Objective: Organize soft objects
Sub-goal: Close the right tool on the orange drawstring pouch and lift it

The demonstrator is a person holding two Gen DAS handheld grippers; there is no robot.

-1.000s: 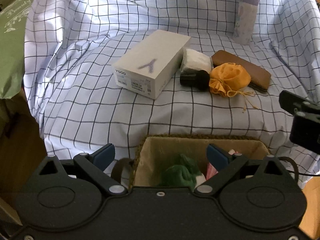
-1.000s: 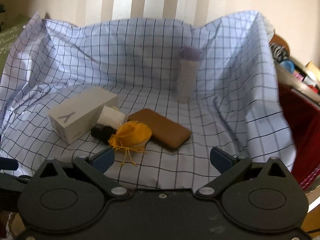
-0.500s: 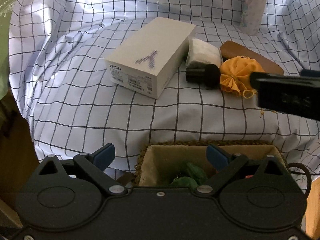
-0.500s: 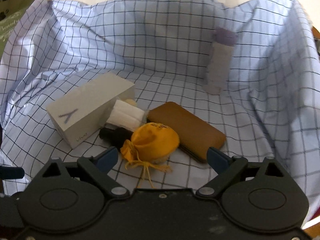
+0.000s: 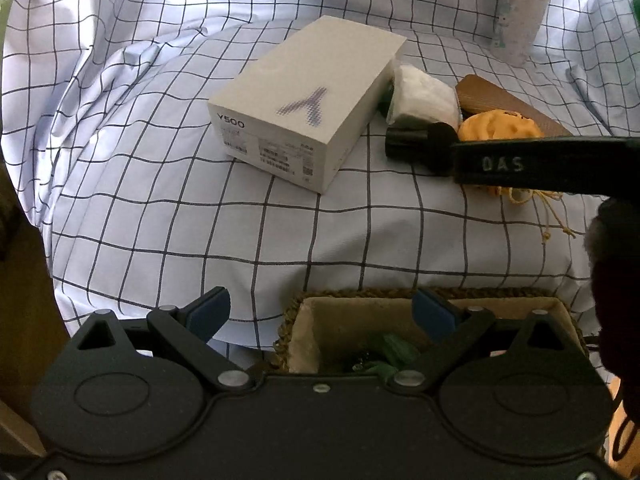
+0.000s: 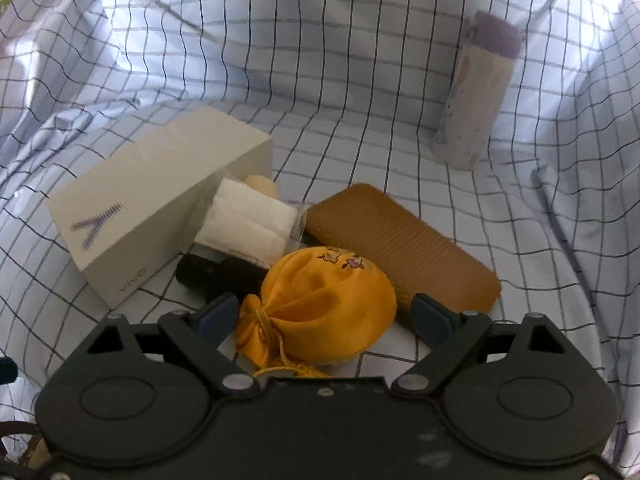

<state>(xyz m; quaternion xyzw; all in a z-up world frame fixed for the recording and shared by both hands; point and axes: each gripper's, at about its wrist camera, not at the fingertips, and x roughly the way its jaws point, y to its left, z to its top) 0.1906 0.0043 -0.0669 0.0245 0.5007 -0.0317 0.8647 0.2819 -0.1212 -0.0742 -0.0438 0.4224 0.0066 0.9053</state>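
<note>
A: Where do we have the orange pouch (image 6: 320, 304)?

B: On the checked cloth (image 6: 360, 80), between our right gripper (image 6: 326, 314) fingers. The jaws stand wide, not touching it. It lies against the brown case (image 6: 400, 256), with the black cylinder (image 6: 212, 274), white roll (image 6: 248, 226) and white box (image 6: 160, 196) just beside.

A: And our left gripper (image 5: 324, 312)?

B: Jaws wide, holding nothing, over the woven basket (image 5: 296, 312) with something green (image 5: 394, 352) inside.
</note>
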